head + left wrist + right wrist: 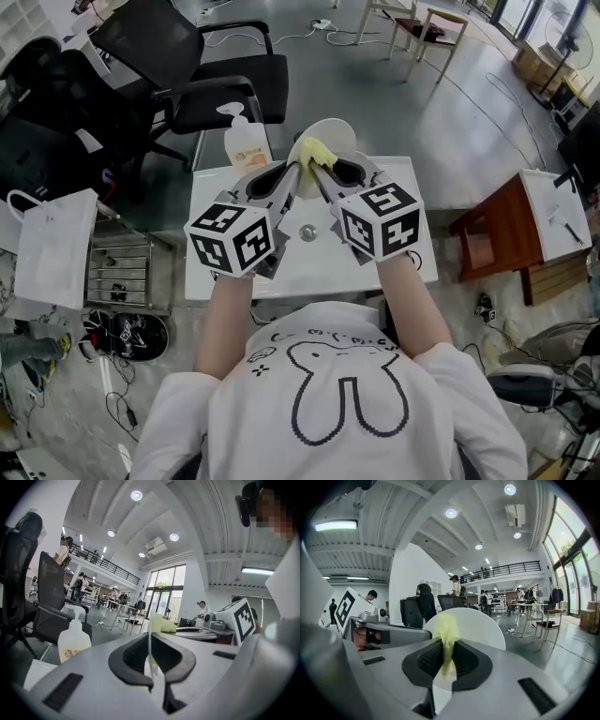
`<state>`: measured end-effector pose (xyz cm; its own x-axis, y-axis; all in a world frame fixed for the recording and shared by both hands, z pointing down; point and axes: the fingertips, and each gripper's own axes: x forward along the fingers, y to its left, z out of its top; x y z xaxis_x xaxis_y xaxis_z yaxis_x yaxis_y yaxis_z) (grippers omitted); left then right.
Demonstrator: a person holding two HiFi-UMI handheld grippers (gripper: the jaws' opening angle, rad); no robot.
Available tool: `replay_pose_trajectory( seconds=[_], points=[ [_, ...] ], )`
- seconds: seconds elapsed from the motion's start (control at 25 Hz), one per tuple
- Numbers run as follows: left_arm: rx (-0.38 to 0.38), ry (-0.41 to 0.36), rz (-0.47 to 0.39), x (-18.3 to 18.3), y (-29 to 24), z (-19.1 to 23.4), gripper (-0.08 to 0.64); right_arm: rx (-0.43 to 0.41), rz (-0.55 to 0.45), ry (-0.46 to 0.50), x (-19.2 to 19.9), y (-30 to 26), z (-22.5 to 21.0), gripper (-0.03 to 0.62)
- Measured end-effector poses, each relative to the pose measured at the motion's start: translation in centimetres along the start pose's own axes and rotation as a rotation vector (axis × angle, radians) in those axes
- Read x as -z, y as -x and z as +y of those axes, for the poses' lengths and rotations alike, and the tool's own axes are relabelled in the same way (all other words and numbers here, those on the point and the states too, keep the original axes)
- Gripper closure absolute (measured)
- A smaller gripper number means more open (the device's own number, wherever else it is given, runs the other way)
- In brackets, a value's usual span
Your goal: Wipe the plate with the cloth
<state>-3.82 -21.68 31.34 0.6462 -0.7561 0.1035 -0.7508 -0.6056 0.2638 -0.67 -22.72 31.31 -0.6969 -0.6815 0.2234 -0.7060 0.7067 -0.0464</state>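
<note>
In the head view both grippers are raised side by side over the white table [398, 178]. My left gripper [292, 174] is shut on the rim of a white plate [335, 137], which stands upright. In the left gripper view that plate [150, 634] shows edge-on as a thin line between the jaws of the left gripper [150, 641]. My right gripper [320, 174] is shut on a yellow cloth [314, 152], which lies against the plate's face. In the right gripper view the cloth [446, 634] bunches between the jaws of the right gripper [446, 645], with the round plate [480, 625] behind it.
A pump bottle [246, 141] stands at the table's far left corner, and a small round object [307, 232] lies mid-table. Black office chairs [220, 84] stand beyond the table. A white bag [52, 246] hangs to the left, and a wooden side table [502, 225] stands to the right.
</note>
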Motion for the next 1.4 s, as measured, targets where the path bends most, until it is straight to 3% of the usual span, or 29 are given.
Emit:
replay_pose_trajectory(
  seconds=[0.28,0.56,0.88,1.0,1.24,1.4],
  points=[
    [0.006,0.014,-0.018,-0.4,0.2,0.5,0.541,0.126,0.069,-0.038,1.7,0.1,-3.9,0.543],
    [0.014,0.018,-0.031,-0.8,0.3,0.7,0.541,0.267,0.112,-0.016,2.8,1.1,-8.0,0.543],
    [0.003,0.023,-0.042,-0.7,0.3,1.0,0.541,0.327,0.126,0.056,2.8,2.3,-9.2,0.543],
    [-0.020,0.021,-0.040,-0.5,0.4,1.4,0.541,0.238,0.059,0.022,1.5,2.7,-6.9,0.542],
    [-0.046,0.021,-0.046,-0.3,0.5,2.1,0.541,-0.123,-0.009,-0.359,1.9,0.8,-0.2,0.541],
    [-0.050,0.009,-0.048,-0.3,0.4,1.5,0.541,-0.211,0.037,-0.485,3.3,-0.3,2.3,0.543]
  ],
)
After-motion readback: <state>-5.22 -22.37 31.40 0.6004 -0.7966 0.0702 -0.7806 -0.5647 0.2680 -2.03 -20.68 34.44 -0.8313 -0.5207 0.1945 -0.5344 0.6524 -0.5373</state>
